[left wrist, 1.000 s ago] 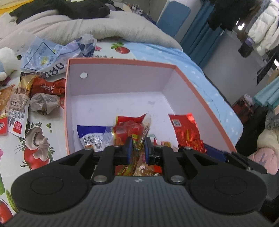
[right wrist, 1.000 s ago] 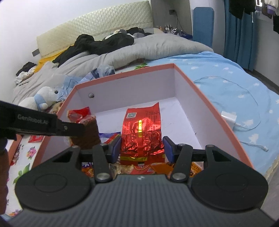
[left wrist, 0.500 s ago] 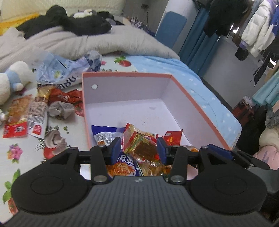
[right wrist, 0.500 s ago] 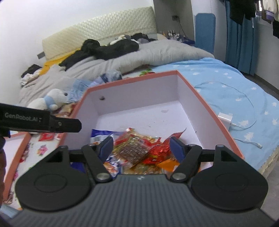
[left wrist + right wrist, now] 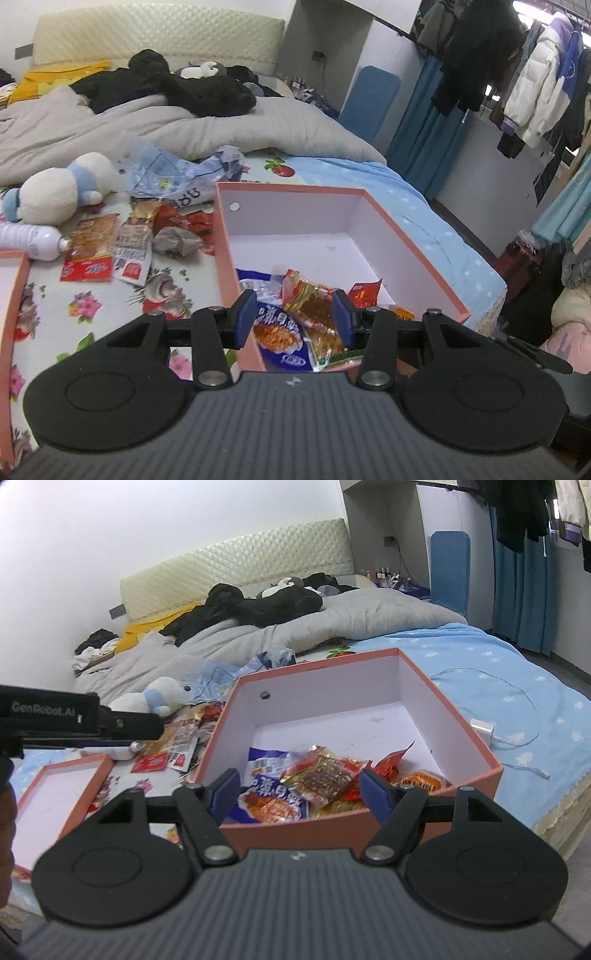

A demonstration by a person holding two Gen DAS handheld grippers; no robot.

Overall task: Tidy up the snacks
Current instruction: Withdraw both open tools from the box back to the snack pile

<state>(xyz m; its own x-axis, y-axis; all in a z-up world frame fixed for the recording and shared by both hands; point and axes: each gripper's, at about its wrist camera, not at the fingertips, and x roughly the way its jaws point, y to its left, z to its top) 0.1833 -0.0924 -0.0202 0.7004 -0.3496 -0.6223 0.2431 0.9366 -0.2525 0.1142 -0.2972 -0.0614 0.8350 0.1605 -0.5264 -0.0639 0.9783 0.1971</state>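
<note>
A pink box (image 5: 295, 192) (image 5: 458, 716) with a white inside sits on the bed. Several snack packets lie heaped at its near end, among them a clear packet of reddish snack (image 5: 314, 302) (image 5: 325, 775) and a blue noodle packet (image 5: 280, 332) (image 5: 273, 805). My left gripper (image 5: 293, 319) is open and empty above the box's near left corner. My right gripper (image 5: 301, 788) is open and empty above the box's near edge. More snack packets (image 5: 107, 251) (image 5: 173, 746) lie on the floral sheet left of the box.
A plush toy (image 5: 59, 188) (image 5: 155, 698), a white bottle (image 5: 26, 240) and crumpled plastic bags (image 5: 173, 177) lie left of the box. The pink lid (image 5: 62, 797) lies at the near left. A white charger with cable (image 5: 484, 727) lies right of the box. A grey duvet (image 5: 147, 129) is behind.
My left gripper opened and let its snack packet fall into the box. The red foil packet between the right gripper's fingers also lies in the box now. Both grippers pulled back and up.
</note>
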